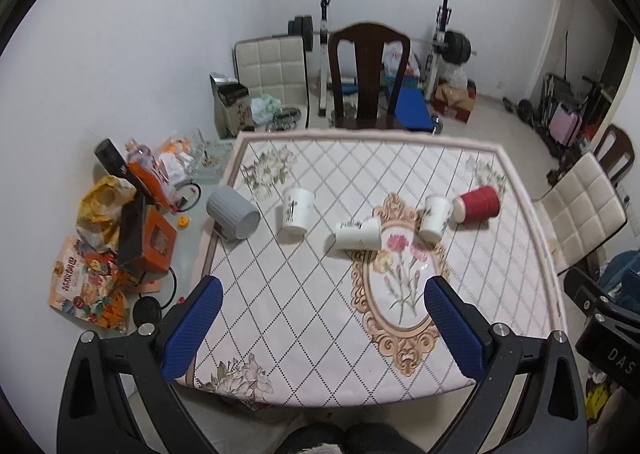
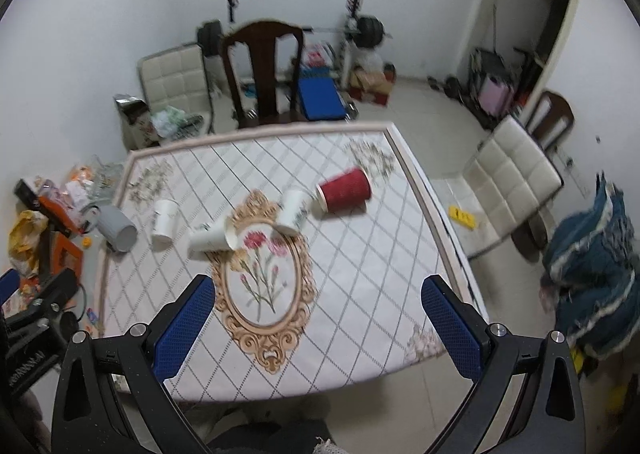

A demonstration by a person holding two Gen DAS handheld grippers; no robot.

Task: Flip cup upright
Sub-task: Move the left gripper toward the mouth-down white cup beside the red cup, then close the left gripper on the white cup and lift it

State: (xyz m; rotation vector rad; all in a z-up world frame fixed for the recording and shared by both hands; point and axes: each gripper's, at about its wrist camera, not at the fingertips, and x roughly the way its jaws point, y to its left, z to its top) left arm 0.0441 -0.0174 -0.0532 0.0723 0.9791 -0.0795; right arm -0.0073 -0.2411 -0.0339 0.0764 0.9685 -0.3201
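Several cups lie tipped on the floral tablecloth: a grey ribbed mug at the left edge, three white paper cups across the middle, and a red paper cup at the right. The right wrist view shows the same grey mug, white cups and red cup. My left gripper is open and empty above the table's near edge. My right gripper is open and empty, also well short of the cups.
Snack bags and orange boxes clutter the glass strip left of the cloth. A dark wooden chair stands at the far side, a cream padded chair at the right. Gym gear lines the back wall. A blue garment lies at the right.
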